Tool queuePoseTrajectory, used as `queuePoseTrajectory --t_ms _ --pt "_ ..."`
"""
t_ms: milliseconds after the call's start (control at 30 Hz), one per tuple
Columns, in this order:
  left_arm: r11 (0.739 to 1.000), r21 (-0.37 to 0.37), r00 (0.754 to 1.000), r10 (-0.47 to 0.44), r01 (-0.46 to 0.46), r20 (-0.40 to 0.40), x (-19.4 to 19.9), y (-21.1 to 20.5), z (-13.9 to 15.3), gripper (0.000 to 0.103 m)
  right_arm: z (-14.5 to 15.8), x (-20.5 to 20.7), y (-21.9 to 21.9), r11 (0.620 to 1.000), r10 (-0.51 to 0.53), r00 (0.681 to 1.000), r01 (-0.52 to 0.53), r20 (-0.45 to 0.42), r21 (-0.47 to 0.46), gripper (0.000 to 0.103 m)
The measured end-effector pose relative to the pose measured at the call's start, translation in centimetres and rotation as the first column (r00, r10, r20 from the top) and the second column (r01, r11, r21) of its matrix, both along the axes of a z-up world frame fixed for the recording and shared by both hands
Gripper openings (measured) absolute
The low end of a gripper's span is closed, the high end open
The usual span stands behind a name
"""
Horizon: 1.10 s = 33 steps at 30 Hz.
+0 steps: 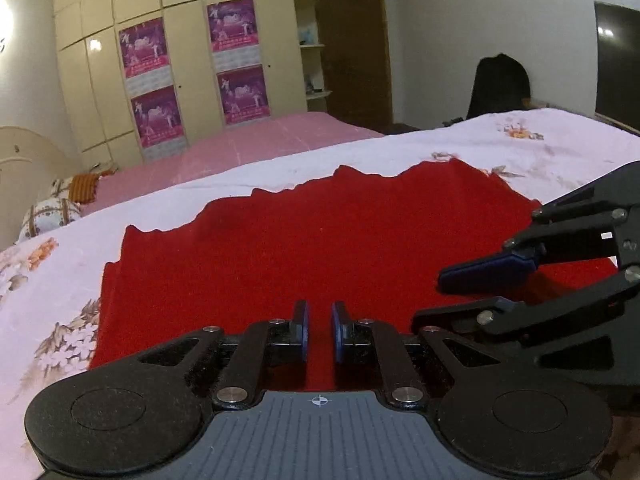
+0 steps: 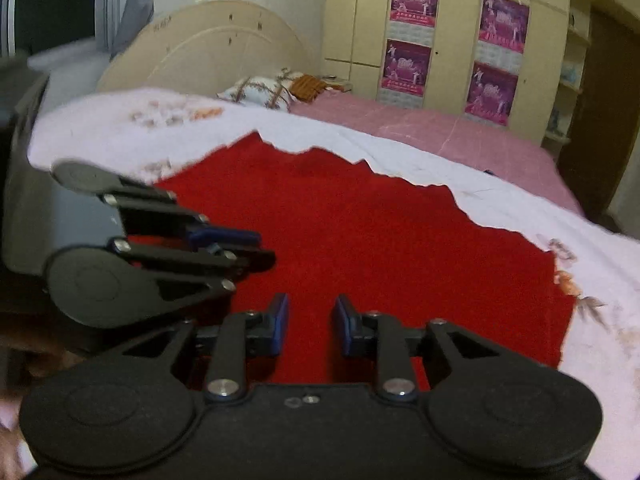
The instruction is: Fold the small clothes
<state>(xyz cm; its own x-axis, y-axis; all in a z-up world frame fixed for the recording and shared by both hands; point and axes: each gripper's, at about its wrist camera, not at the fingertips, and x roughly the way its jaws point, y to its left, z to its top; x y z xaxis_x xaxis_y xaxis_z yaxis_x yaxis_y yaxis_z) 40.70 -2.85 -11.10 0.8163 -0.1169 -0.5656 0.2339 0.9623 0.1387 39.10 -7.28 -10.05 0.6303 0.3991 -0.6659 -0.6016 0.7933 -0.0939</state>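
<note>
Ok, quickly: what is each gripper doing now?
Left gripper: open, holding nothing, over the red cloth.
Right gripper: open, holding nothing.

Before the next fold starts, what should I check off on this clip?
1. Red cloth lies flat on the floral sheet: ok.
2. Left tongs open, nothing held: ok.
3. Right tongs open, nothing held: ok.
4. Both tongs over the cloth's near edge: ok.
5. Far edge ragged and wavy, not straight: not ok.
6. Near edge of the cloth visible: cannot tell, tongs hide it.
</note>
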Motion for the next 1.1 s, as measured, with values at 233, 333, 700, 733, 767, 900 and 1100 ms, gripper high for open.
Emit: queuePoseTrajectory --t_ms 233,333,700,733,767,900,1100 --pt "0.998 0.044 0.997 0.056 -0.053 -0.056 -3.5 7.4 0.4 0.012 -0.2 -2.4 -5.5 0.993 -0.059 0.998 0.06 0.006 -0.101 0.025" --pt "0.996 0.013 0.993 0.091 -0.09 -0.075 -4.2 9.0 1.5 0.011 -0.3 -3.6 -7.6 0.995 -0.075 0.997 0.073 -0.016 -0.072 0.03" --pt "0.999 0.022 0.999 0.043 -0.043 0.003 -2.1 1.3 3.2 0.012 1.8 -2.4 -1.5 0.998 -0.062 0.996 0.061 0.064 0.007 0.029" --pt "0.999 0.023 0.999 0.046 -0.046 -0.004 -1.7 1.1 2.9 0.012 1.6 -1.8 -1.4 0.998 -0.067 0.996 0.067 0.058 0.008 0.028" --pt "0.998 0.029 0.999 0.049 -0.049 -0.016 -1.5 0.8 2.6 0.012 1.5 -1.4 -1.6 0.997 -0.072 0.996 0.071 0.054 0.01 0.028" --pt "0.996 0.07 0.997 0.059 -0.056 -0.044 -0.5 0.6 1.5 0.013 0.3 -0.1 -2.0 0.998 -0.062 0.998 0.062 0.028 -0.02 0.027" --pt "0.994 0.05 0.994 0.104 -0.102 -0.034 -0.1 2.9 1.2 0.06 -0.7 0.9 -5.3 0.99 -0.142 0.99 0.142 -0.001 -0.019 0.03"
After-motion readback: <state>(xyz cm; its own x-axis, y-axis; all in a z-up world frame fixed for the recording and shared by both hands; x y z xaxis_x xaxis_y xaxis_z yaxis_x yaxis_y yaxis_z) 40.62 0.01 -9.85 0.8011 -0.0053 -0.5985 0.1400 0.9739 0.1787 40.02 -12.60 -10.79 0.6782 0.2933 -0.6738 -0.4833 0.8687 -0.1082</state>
